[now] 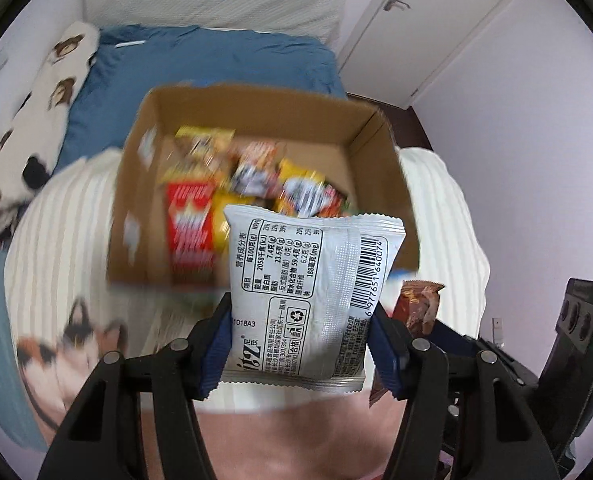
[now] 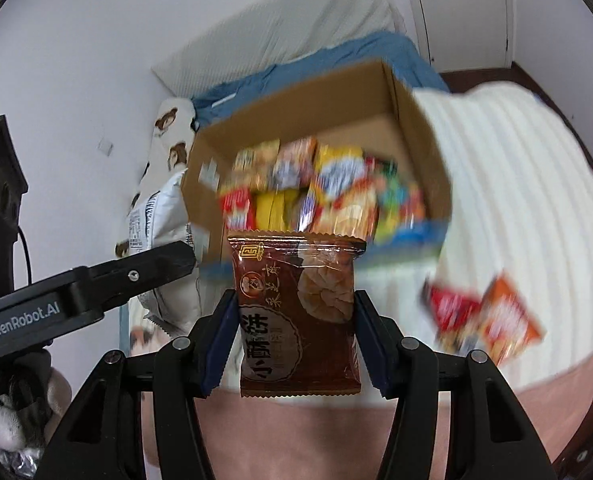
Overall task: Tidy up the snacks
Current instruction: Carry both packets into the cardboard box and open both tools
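Sitting on the ribbed white blanket (image 1: 56, 248) ahead of both tools, the cardboard box (image 1: 136, 200) brims with snacks, while the left gripper (image 1: 300, 344) clamps a white packet (image 1: 308, 280) and the right gripper (image 2: 296, 336) pinches a brown biscuit packet (image 2: 296, 312), two loose packets (image 2: 484, 320) lying nearby.

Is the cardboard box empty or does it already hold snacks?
Partly filled: colourful snack packets cover the cardboard box floor; back wall remains bare.

- A brown snack packet (image 2: 296, 312) is clamped upright between the blue pads of the right gripper (image 2: 294, 344).
- Beyond it, a cardboard box (image 2: 416, 120) filled with blurred snacks is seen on a white ribbed blanket (image 2: 516, 168).
- The left gripper (image 2: 152, 264) is seen at the left edge, with a white packet (image 2: 156, 216) behind it.
- Two red and orange packets (image 2: 480, 316) are seen lying on the blanket at the right.
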Motion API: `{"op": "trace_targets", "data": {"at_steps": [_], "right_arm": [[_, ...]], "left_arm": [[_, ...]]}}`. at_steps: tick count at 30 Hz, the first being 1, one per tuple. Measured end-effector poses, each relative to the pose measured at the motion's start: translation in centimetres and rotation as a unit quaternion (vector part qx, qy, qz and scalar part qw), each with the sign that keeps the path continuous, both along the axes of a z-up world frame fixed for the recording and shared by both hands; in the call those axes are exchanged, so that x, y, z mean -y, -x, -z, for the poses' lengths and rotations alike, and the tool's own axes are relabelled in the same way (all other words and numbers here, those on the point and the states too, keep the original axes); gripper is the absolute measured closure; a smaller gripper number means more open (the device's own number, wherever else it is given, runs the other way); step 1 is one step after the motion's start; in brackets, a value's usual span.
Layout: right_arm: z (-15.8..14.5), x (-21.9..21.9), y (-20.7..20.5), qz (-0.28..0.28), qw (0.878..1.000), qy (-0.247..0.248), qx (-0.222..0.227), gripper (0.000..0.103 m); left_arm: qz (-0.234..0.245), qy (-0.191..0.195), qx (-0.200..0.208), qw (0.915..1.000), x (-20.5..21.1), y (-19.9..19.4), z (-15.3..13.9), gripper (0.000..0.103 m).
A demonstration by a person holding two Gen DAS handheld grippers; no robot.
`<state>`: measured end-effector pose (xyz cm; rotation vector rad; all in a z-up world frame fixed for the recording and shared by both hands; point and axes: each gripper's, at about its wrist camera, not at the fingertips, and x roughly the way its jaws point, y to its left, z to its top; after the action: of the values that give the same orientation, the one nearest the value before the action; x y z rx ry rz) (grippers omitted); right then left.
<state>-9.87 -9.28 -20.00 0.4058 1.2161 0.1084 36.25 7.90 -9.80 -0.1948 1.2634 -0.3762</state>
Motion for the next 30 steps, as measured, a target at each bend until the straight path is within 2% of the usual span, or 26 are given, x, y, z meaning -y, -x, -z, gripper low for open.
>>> {"op": "trace_targets", "data": {"at_steps": [5,9,13,18,20,21,22,23,24,27,30], "right_arm": [[0.4,2.1,-8.6,0.000,1.000,0.026,-0.017,0.044],[2.3,3.4,-14.6,-0.007,0.998,0.046,-0.045,0.044],[4.7,4.3,-19.7,-0.021,0.995,0.067,-0.078,0.044],[7.5,5.0,-24.1,-0.034,0.989,0.090,-0.114,0.044],[7.9,5.5,-24.5,-0.033,0.988,0.093,-0.121,0.043],[8.3,5.8,-25.1,-0.026,0.987,0.090,-0.127,0.040],[8.8,6.0,-25.7,-0.026,0.987,0.082,-0.138,0.024],[9.5,6.2,-26.3,-0.028,0.985,0.088,-0.147,0.016],[9.8,6.3,-26.8,-0.032,0.983,0.097,-0.151,0.015],[10.4,6.0,-27.2,-0.044,0.981,0.111,-0.154,0.012],[10.4,5.4,-26.7,-0.057,0.979,0.125,-0.152,0.010]], "left_arm": [[0.004,0.007,-0.032,0.9995,1.8,-8.4,1.1,0.044],[0.007,0.012,-0.081,0.9966,3.2,-15.0,3.9,0.044],[0.018,0.004,-0.140,0.9900,4.6,-19.5,7.5,0.044],[0.030,-0.013,-0.165,0.9858,5.8,-22.4,10.1,0.044],[0.036,-0.022,-0.177,0.9834,6.3,-23.0,10.9,0.044],[0.035,-0.026,-0.189,0.9810,6.4,-23.3,11.5,0.043],[0.029,-0.023,-0.202,0.9787,6.4,-23.6,12.1,0.042],[0.021,-0.019,-0.211,0.9771,6.3,-23.8,12.5,0.041],[0.019,-0.020,-0.212,0.9769,6.2,-24.0,12.8,0.040],[0.025,-0.037,-0.201,0.9786,6.3,-24.1,12.8,0.019],[0.026,-0.042,-0.200,0.9786,6.4,-23.8,12.8,0.016]]}}
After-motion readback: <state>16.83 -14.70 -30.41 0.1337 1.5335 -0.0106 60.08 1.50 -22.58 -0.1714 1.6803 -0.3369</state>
